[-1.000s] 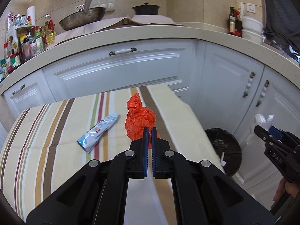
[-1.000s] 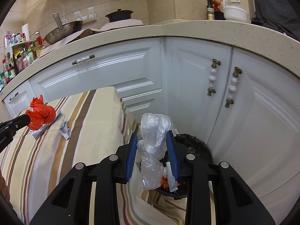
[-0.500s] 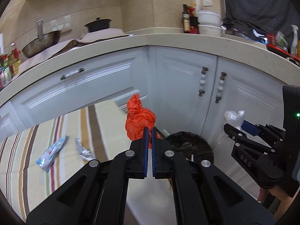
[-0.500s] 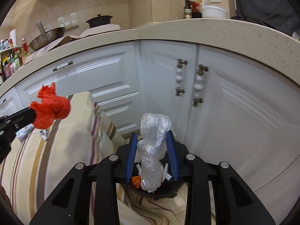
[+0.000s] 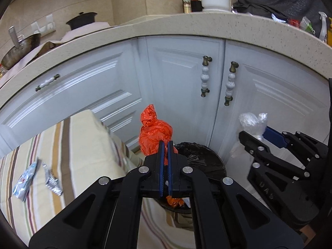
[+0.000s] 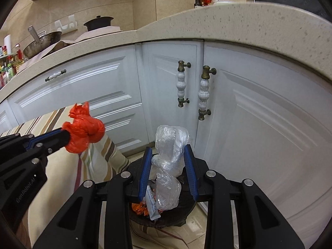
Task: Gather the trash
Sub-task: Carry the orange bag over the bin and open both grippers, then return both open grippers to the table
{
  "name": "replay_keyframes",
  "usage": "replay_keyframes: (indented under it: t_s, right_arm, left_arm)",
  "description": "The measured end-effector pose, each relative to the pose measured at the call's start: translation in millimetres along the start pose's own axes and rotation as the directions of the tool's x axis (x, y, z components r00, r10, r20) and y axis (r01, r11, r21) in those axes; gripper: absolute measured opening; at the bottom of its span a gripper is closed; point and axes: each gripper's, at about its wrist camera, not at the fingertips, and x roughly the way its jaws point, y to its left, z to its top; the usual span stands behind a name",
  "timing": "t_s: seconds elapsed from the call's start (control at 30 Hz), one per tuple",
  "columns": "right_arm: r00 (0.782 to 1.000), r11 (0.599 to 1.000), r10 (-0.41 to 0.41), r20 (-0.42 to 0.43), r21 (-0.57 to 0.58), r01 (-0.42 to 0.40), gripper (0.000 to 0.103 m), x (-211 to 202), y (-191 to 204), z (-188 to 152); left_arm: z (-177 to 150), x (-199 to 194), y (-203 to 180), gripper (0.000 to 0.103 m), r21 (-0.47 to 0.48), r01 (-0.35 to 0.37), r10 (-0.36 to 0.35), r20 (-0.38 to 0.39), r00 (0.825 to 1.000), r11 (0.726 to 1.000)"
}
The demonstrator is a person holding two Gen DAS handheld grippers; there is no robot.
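Left wrist view: left tongs clenched on orange bag, above bin.
Right wrist view: right tongs grasping clear bag, frame centre.

Bin right of table

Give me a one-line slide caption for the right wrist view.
Right gripper holding a knotted clear plastic bag above the black trash bin.
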Motion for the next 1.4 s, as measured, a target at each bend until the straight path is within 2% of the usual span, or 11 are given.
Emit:
replay_keyframes:
  t_s: [0.03,0.07,0.1,0.13,0.17,0.2,0.53,0.73,0.87,1.1,1.4]
  right_arm:
    - [1.0,1.0,-0.001,0.002,0.006,0.001,0.033,4.6,-2.4,-0.2]
    - [1.0,1.0,-0.002,0.004,0.015,0.002,0.042,10.6,-4.7,-1.1]
    - [1.0,1.0,-0.01,-0.004,0.026,0.01,0.056,16.8,-7.2,-3.1]
    - [1.0,0.999,-0.018,-0.006,0.035,0.018,0.058,21.8,-9.6,-3.8]
    - [1.0,0.999,-0.023,-0.01,0.042,0.023,0.058,25.5,-11.9,-4.7]
    - [0.999,0.998,-0.024,-0.023,0.049,0.025,0.058,29.4,-14.4,-6.0]
    - [0.999,0.998,-0.022,-0.025,0.063,0.023,0.058,15.9,-10.2,-5.0]
    - [1.0,0.999,0.015,-0.007,0.047,-0.015,0.058,-0.7,14.0,1.4]
    - [0.998,0.997,0.07,-0.005,0.023,-0.069,0.058,-6.7,41.8,6.4]
    - [0.984,0.982,0.18,-0.015,-0.048,-0.18,0.058,-9.7,107.5,12.5]
    - [0.945,0.93,0.322,-0.06,-0.165,-0.328,0.058,-8.3,203.7,11.5]
  left_arm:
    - [0.8,9.6,-4.7,0.003,0.018,0.014,-0.014,-0.021,1.0,1.0]
    - [0.8,16.7,-6.5,0.006,0.026,0.014,-0.013,-0.041,0.999,1.0]
    - [0.1,23.4,-7.4,0.013,0.022,0.013,-0.011,-0.058,0.998,1.0]
    - [-1.0,30.3,-6.3,0.021,0.007,0.007,-0.007,-0.076,0.997,1.0]
    - [-1.0,33.3,-4.8,0.036,-0.005,0.004,-0.004,-0.084,0.996,1.0]
    - [-0.9,35.2,-2.2,0.041,-0.02,0.002,-0.004,-0.089,0.996,1.0]
    - [0.5,10.4,38.5,0.045,-0.091,-0.048,0.042,-0.061,0.997,0.995]
    - [-8.9,-22.0,81.7,0.046,-0.143,-0.11,0.105,-0.042,0.994,0.984]
    - [-24.4,-43.0,117.9,0.046,-0.177,-0.168,0.16,-0.056,0.985,0.97]
    - [-54.1,-72.5,184.7,0.046,-0.238,-0.288,0.272,-0.095,0.957,0.928]
    - [-92.6,-105.2,267.2,0.047,-0.339,-0.418,0.387,-0.158,0.909,0.843]
